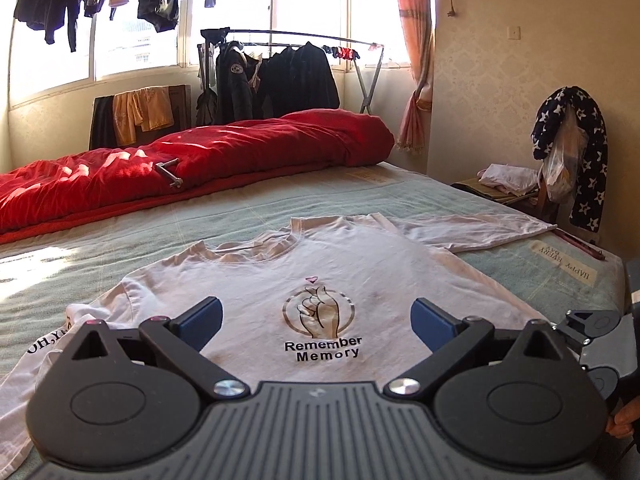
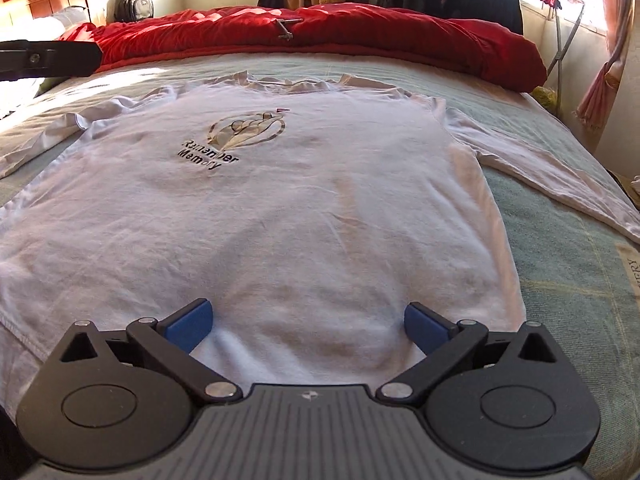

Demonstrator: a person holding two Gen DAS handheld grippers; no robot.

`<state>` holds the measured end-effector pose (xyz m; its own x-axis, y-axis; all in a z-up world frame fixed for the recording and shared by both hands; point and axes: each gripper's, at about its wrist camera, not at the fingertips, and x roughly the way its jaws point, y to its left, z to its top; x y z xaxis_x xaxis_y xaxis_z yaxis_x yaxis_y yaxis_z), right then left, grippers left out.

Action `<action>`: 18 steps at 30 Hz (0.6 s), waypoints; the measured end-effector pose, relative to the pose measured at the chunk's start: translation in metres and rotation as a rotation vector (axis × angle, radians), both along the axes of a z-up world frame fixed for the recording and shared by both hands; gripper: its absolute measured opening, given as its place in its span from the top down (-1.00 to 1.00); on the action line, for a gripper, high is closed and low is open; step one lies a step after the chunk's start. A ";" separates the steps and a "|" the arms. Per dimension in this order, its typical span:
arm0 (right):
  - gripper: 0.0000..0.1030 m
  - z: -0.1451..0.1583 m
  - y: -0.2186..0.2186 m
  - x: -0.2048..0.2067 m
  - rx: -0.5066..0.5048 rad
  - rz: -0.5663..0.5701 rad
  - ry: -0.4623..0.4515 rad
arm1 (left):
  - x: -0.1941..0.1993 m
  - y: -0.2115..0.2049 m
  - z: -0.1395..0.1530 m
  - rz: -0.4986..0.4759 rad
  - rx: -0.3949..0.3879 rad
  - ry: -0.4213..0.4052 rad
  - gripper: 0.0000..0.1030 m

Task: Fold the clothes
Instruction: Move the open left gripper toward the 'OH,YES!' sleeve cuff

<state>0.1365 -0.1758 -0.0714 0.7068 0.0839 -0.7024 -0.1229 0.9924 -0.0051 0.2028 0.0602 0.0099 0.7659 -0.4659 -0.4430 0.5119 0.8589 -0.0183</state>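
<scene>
My left gripper (image 1: 316,318) has its blue fingers (image 1: 202,322) spread wide with nothing held; between and beyond them lies the white long-sleeved T-shirt (image 1: 320,264), face up on the bed (image 1: 240,208), its printed emblem and the words "Remember Memory" just ahead of the gap. The neckline sits farther out from these fingers, one sleeve stretches away to their right toward the bed's edge, and the other sleeve trails off to their left.

My right gripper (image 2: 308,326) is also fully spread, empty, its fingers (image 2: 188,326) over the lower part of the shirt (image 2: 280,208); I cannot tell whether they touch the cloth. From here the print is ahead and to the left of the fingers, and the sleeve runs off to their right across the pale green bed cover (image 2: 560,240).

Beyond the shirt, well past both sets of fingers, a red quilt (image 1: 200,164) is heaped along the far side of the bed, and a rack of dark jackets (image 1: 280,76) stands by the window.
</scene>
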 end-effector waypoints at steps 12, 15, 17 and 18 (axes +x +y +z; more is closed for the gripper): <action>-1.00 0.014 -0.007 -0.048 0.043 -0.057 0.020 | -0.002 -0.005 -0.006 -0.011 0.026 0.009 -0.95; -1.00 0.031 -0.005 -0.038 0.034 -0.036 -0.066 | -0.001 -0.010 -0.009 -0.012 0.041 0.020 -0.95; -1.00 0.039 -0.004 -0.024 0.032 -0.017 -0.103 | 0.001 -0.014 -0.012 -0.016 0.054 0.028 -0.95; -1.00 0.042 -0.003 -0.015 0.034 -0.004 -0.115 | 0.004 -0.016 -0.015 -0.018 0.061 0.036 -0.95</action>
